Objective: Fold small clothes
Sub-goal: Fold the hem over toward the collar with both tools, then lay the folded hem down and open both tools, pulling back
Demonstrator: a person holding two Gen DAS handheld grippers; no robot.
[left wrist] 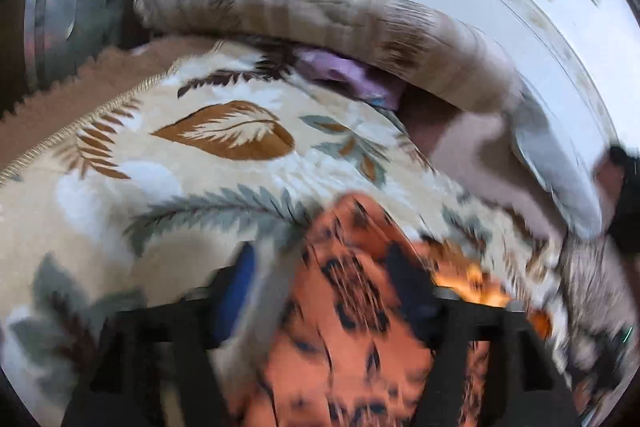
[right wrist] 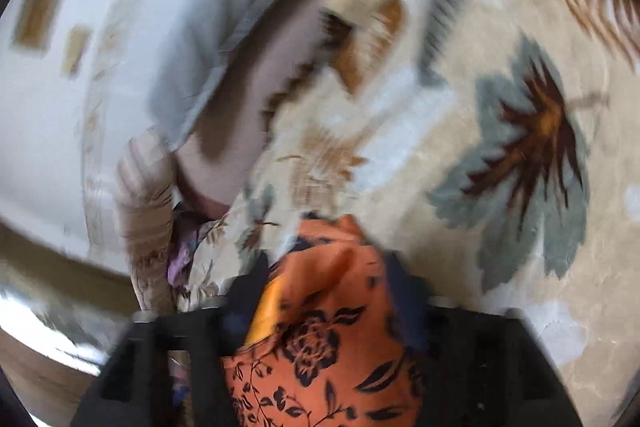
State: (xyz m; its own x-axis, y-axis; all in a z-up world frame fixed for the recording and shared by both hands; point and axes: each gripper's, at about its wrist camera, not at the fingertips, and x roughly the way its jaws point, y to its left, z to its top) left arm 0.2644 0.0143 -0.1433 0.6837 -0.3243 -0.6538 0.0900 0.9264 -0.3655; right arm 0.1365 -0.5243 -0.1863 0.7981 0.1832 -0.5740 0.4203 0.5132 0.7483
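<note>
- Orange floral garment (left wrist: 352, 343) bunched on leaf-print rug (left wrist: 224, 163), between fingers of both grippers.
- Left gripper (left wrist: 320, 291): jaws spread, cloth lying loose between, no pinch visible.
- Right gripper (right wrist: 326, 291): same, spread around a raised cloth peak, not clamped.
- Fold state unclear from blur; garment looks partly gathered, flattening and final folds probably left.
- Striped bolster (left wrist: 304, 11) far side.
- No readable labels or writing.

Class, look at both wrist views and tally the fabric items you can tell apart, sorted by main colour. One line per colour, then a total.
Orange with dark floral print, small garment: 1
Cream with leaf pattern, bedspread: 1
Beige-brown striped, rolled blanket: 1
Purple, crumpled cloth: 1
Total: 4
</note>
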